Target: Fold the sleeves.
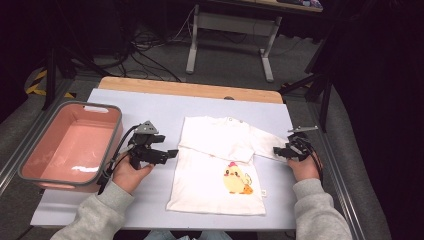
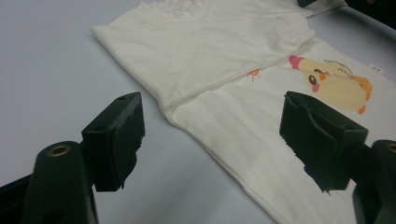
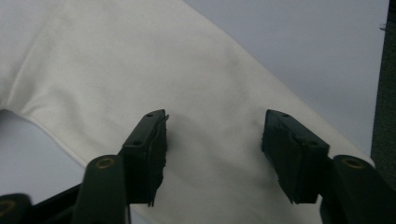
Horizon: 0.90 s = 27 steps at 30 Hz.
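The garment in work is a small white long-sleeved shirt (image 1: 220, 170) with a yellow chick print (image 1: 236, 181) on the front. It lies flat on the pale worktop (image 1: 150, 107), collar away from the person, roughly centred between the two hands. One sleeve is already folded across the chest; the other sleeve (image 1: 265, 144) extends outward toward the right gripper (image 1: 281, 151).

Handling properties, judged from appearance: the fabric is thin knit cotton, light, limp and non-fragile. It will not hold a shape when lifted; any unsupported part will droop and drag. Friction against the worktop looks moderate, so a single layer can probably be pinched up without the whole garment sliding.

Gripper state: the left gripper (image 1: 170, 153) sits just beside the shirt's left edge, fingers (image 2: 116, 140) released and spread wide, holding nothing. In the right gripper view the fingers (image 3: 152, 149) are likewise released, straddling the extended sleeve near its cuff end, with cloth visible between them but not clamped.

Recommended hold: take the sleeve near the cuff with the right gripper, pinching both layers. For the body, grip at a seam or hem edge, where doubled fabric gives a firmer bite.

A pink bin (image 1: 72, 145) stands at the worktop's left, well apart from the shirt.
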### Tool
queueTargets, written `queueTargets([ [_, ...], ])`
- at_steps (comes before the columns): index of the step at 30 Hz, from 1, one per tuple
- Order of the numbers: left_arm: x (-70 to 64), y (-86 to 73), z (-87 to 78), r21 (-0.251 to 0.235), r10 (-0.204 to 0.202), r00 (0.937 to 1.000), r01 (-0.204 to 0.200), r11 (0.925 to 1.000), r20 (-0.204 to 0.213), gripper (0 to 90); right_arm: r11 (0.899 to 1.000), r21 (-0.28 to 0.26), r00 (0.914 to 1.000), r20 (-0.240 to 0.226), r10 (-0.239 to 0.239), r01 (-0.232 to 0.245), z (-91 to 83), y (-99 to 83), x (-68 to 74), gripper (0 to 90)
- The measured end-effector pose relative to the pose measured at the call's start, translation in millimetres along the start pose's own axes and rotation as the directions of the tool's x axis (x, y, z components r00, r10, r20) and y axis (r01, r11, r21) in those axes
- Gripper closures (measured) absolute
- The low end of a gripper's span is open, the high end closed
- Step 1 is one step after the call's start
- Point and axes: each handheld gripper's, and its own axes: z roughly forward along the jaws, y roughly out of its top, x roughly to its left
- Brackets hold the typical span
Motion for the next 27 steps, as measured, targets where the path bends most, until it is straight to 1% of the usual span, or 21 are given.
queueTargets([
  [2,-0.1,-0.4,-0.8,0.0,-0.012,0.9999,0.012,0.9999,0.0,22.8,1.0,0.001,0.9999,-0.009,-0.009,0.009,-0.8,0.7,1.5,48.7],
  [5,2.1,-0.3,-2.3,-0.009,-0.012,0.9999,0.012,0.9999,-0.001,22.9,1.0,0.008,0.9995,-0.022,-0.022,0.022,-1.6,2.5,4.6,63.7],
  [7,2.5,-0.7,-2.6,-0.012,-0.023,0.9997,0.023,0.9996,0.004,22.9,1.0,0.009,0.9992,-0.026,-0.03,0.03,-1.7,3.4,7.0,72.1],
  [9,2.3,-0.8,-2.5,-0.012,-0.024,0.9997,0.024,0.9996,0.005,23.0,0.999,0.006,0.9992,-0.025,-0.032,0.032,-1.3,4.0,8.3,78.2],
  [12,1.5,-0.7,-2.5,-0.014,-0.024,0.9997,0.024,0.9996,0.008,23.1,1.0,0.003,0.9996,-0.01,-0.026,0.026,-1.0,4.4,8.3,85.0],
  [14,1.3,-0.5,-2.9,-0.016,-0.021,0.9998,0.021,0.9997,0.005,23.1,1.0,0.003,0.9998,-0.007,-0.021,0.021,-1.1,4.7,8.0,86.8],
  [16,1.2,-0.5,-2.8,-0.018,-0.026,0.9996,0.026,0.9995,0.009,23.2,1.0,0.005,0.9998,-0.004,-0.02,0.02,-1.5,5.5,8.6,87.9],
  [19,1.0,-0.5,-3.0,-0.017,-0.025,0.9996,0.026,0.9995,0.009,23.2,1.0,0.001,0.9996,0.016,-0.025,0.024,-2.9,6.6,11.0,88.9],
  [22,0.7,-0.4,-3.7,-0.023,-0.031,0.9995,0.031,0.9992,0.009,23.2,0.999,-0.028,0.9995,0.022,-0.023,0.024,-8.0,7.9,12.3,89.1],
  [23,1.1,-0.3,-3.8,-0.025,-0.027,0.9996,0.027,0.9993,0.009,23.3,0.999,-0.042,0.9996,0.019,-0.023,0.023,-10.7,8.8,12.6,89.1],
  [24,0.7,-0.3,-3.9,-0.027,-0.032,0.9994,0.032,0.9991,0.011,23.3,0.998,-0.056,0.9996,0.017,-0.023,0.024,-13.4,9.8,12.9,89.1],
  [25,0.8,-0.3,-4.0,-0.027,-0.028,0.9995,0.029,0.9992,0.012,23.3,0.997,-0.069,0.9997,0.006,-0.024,0.024,-16.8,11.4,13.7,89.1],
  [27,0.3,-0.1,-4.7,-0.029,-0.027,0.9995,0.028,0.9992,0.015,23.3,0.995,-0.09,0.9993,0.007,-0.036,0.037,-21.3,13.9,15.3,89.1],
])
